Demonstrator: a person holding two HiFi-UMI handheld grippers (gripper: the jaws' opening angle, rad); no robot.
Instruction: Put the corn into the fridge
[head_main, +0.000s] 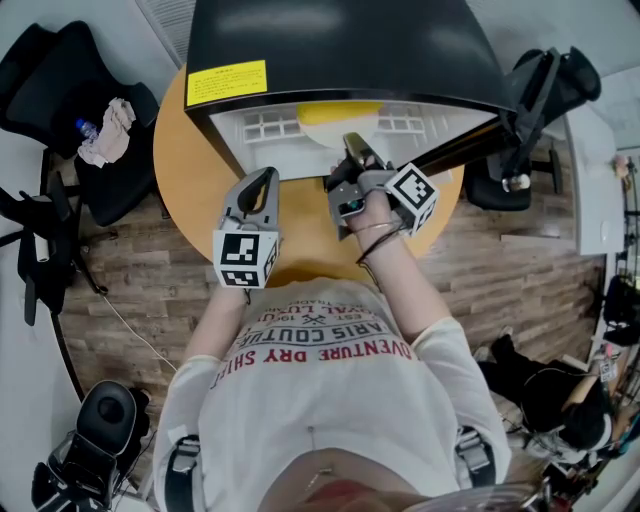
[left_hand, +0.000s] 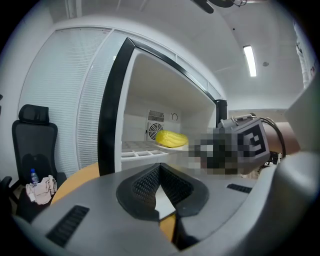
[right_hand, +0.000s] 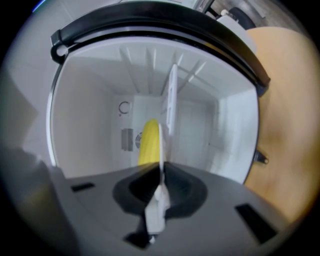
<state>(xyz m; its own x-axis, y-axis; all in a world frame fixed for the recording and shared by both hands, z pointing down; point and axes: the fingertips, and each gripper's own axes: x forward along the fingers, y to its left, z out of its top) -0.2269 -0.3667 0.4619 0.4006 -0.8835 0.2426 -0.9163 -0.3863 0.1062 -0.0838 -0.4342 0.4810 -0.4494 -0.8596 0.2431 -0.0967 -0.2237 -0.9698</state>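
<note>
Your grey plastic left gripper (head_main: 266, 178) and grey plastic right gripper (head_main: 354, 148) have black cross-hatched pads, and each carries a cube of black-and-white square markers. The long yellow corn cob (right_hand: 147, 142) is an even, bright yellow, and the thin round plate (left_hand: 173, 147) is plain white. The boxy fridge (head_main: 340, 40) is glossy black outside and white inside, with a yellow rectangular label (head_main: 227, 82) in dark print. The round wooden table (head_main: 185, 170) is orange-tan. The plank floor (head_main: 130, 280) is streaked brown. Your white cotton T-shirt (head_main: 330, 400) bears red lettering.
</note>
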